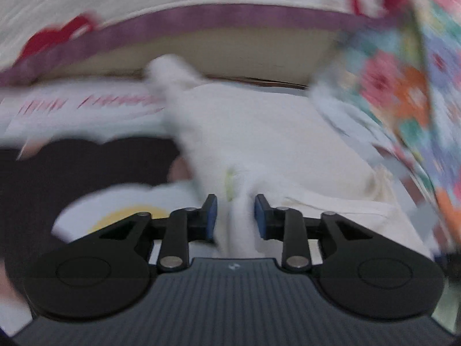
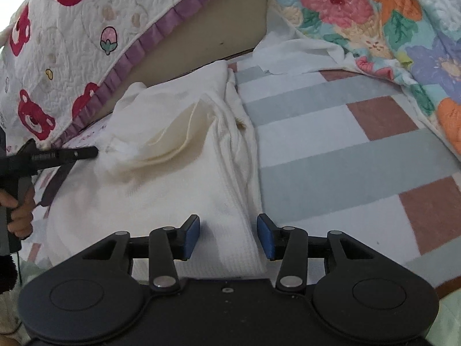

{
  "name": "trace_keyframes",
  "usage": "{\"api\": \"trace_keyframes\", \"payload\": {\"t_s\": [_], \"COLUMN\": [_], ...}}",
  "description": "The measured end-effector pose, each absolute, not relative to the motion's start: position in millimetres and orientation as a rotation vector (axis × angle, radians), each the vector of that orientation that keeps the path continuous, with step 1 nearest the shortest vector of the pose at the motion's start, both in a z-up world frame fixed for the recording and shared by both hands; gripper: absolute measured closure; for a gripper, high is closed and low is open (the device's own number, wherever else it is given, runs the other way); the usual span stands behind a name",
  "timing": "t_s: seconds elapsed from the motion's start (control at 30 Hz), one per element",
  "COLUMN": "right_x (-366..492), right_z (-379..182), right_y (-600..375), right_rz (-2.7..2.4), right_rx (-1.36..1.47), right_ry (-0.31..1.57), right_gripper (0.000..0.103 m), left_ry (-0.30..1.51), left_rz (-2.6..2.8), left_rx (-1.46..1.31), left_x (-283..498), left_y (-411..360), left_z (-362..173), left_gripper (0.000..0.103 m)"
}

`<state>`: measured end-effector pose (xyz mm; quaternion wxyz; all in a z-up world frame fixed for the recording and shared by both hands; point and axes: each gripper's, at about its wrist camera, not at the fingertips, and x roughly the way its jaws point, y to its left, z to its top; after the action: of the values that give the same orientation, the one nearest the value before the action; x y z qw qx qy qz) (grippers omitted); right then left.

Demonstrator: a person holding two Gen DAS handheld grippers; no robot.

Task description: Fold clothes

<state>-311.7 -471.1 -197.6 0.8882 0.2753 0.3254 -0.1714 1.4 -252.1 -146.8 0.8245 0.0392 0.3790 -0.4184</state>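
On the striped bedsheet (image 2: 331, 155) lies a white waffle-knit garment (image 2: 161, 190), long axis running from the right gripper (image 2: 228, 236) up to the bear-print quilt (image 2: 57, 57), w/ a cream piece on top. Right gripper's fingers sit apart, fabric edge between, not pinched. Left gripper (image 1: 235, 216) narrow, fabric ridge between pads; grip unclear (blur). Floral quilt (image 2: 389, 28) far right of garment.

Garment (image 2: 161, 173): cream-white knit, partly folded, rumpled, lying flat on striped bedding beside a bear-print quilt.
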Motion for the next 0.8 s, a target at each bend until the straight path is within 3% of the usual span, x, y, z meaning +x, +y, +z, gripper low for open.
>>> {"api": "trace_keyframes", "payload": {"t_s": [0.07,0.1,0.13,0.2,0.3,0.37,0.4,0.57,0.8], "right_x": [-316,-319,-322,-330,-338,-338,-339,-318,-214], "right_z": [-197,-195,-192,-185,-182,-193,-192,-166,-176], "right_y": [-468,-466,-464,-460,-460,-469,-471,-467,-444], "right_rz": [-0.375,-0.390,-0.405,-0.432,-0.481,-0.514,-0.527,-0.429,-0.186], "right_rx": [0.550,0.533,0.520,0.526,0.562,0.610,0.616,0.511,0.301], "right_ry": [0.675,0.673,0.671,0.643,0.635,0.691,0.677,0.618,0.785], "right_gripper": [0.062,0.091,0.096,0.098,0.097,0.084,0.070,0.068,0.061], "left_ry": [0.823,0.831,0.821,0.852,0.920,0.985,0.999,1.010,0.966], "left_rz": [-0.797,-0.751,-0.745,-0.788,-0.858,-0.915,-0.934,-1.041,-1.000], "left_rx": [0.027,0.000,-0.003,-0.032,-0.103,-0.178,-0.179,-0.137,0.007], "left_x": [1,1,-2,-5,-6,-5,-6,-15,-41], "left_y": [-242,-237,-234,-227,-216,-210,-211,-225,-234], "left_z": [-150,-152,-150,-148,-148,-153,-155,-161,-167], "left_gripper": [0.059,0.059,0.060,0.059,0.058,0.055,0.055,0.053,0.057]}}
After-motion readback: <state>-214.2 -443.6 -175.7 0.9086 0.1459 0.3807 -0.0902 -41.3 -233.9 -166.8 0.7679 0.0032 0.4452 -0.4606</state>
